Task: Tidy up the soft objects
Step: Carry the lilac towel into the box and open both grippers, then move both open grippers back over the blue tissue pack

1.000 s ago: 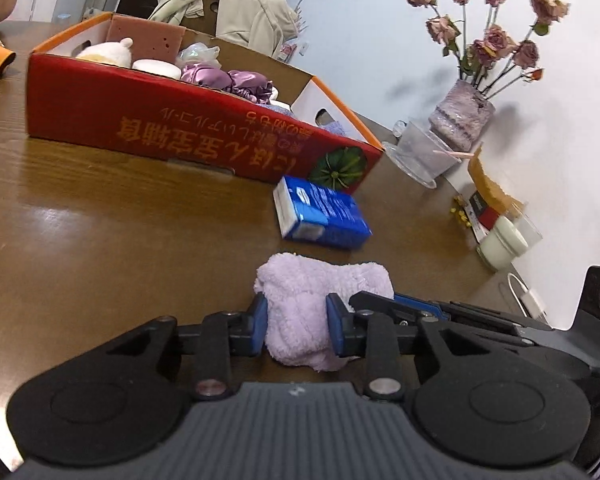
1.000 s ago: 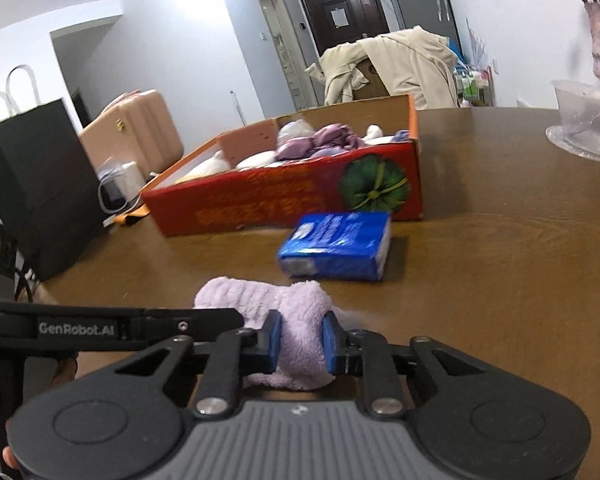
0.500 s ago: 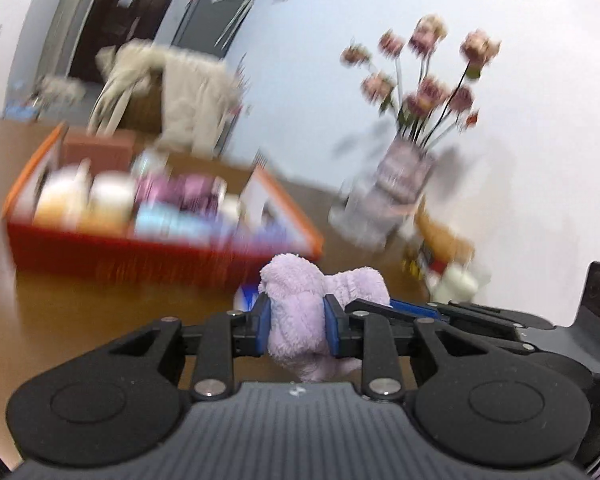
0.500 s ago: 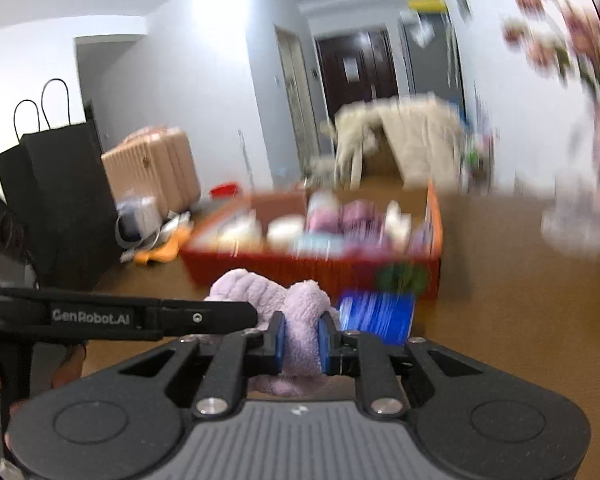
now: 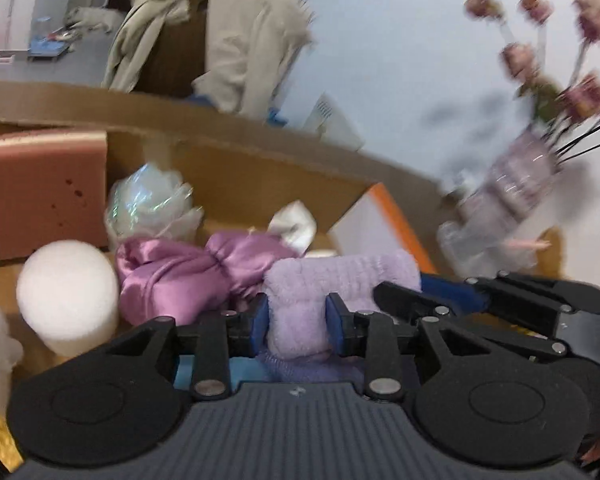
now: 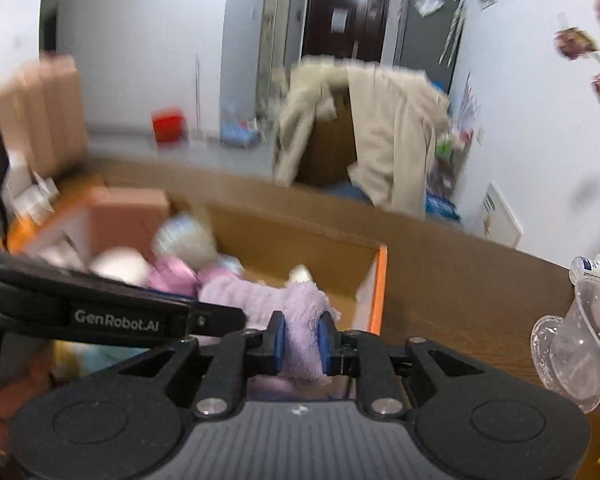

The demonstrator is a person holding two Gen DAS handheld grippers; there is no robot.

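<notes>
A fluffy lilac towel [image 5: 332, 280] hangs between both grippers above the open cardboard box [image 5: 260, 160]. My left gripper [image 5: 298, 322] is shut on one end of it, blue pads pressing into the pile. My right gripper [image 6: 302, 342] is shut on the other end of the lilac towel [image 6: 300, 312], over the box's right part near its orange-edged end wall [image 6: 376, 280]. The right gripper's black body [image 5: 500, 300] shows at the right of the left wrist view. The left gripper's arm [image 6: 100, 312] crosses the right wrist view.
In the box lie a brown sponge block [image 5: 40, 192], a white foam cylinder [image 5: 66, 292], a purple satin cloth [image 5: 180, 276] and a crinkled clear bag [image 5: 148, 204]. A vase of dried roses [image 5: 520, 184] and clear plastic cups [image 6: 580, 344] stand to the right. A coat-draped chair [image 6: 360, 132] stands behind.
Both grippers lifted the lilac towel off the table and carried it forward over the box. The blue tissue pack has dropped out of view.
</notes>
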